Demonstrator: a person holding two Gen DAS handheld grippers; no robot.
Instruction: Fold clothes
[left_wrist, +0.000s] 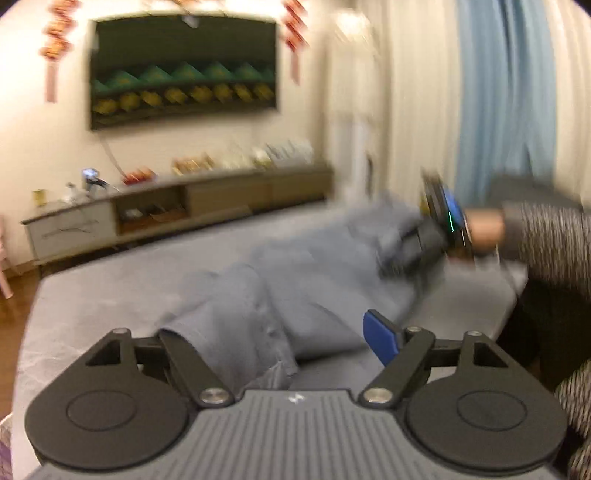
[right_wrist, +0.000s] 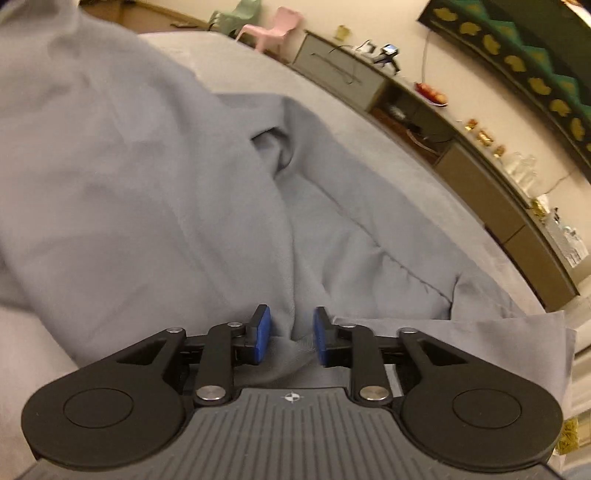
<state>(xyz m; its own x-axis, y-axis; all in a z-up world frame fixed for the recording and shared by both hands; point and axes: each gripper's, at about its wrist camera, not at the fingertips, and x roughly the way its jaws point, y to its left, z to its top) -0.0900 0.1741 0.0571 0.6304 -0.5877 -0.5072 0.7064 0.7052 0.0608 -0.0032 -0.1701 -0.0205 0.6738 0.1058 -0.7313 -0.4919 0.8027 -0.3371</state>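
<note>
Grey bed (left_wrist: 110, 288), trousers (left_wrist: 303, 280) — beige walls (left_wrist: 44, 147)

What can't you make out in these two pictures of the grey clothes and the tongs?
- Left tongs, left wrist view: the left finger is hidden under the grey garment; only the blue right pad shows.
- Right tongs, same view: motion blur hides the grip.
- Garment type: bunched in the right wrist view, top cut by the edge.
- Items on the cabinet: too small and blurred.

Left gripper (left_wrist: 280, 339) hovering low over the bed (left_wrist: 110, 295), jaws spread wide, right gripper (right_wrist: 288, 334) jaws closing near-shut on grey cloth (right_wrist: 184, 192)
</note>
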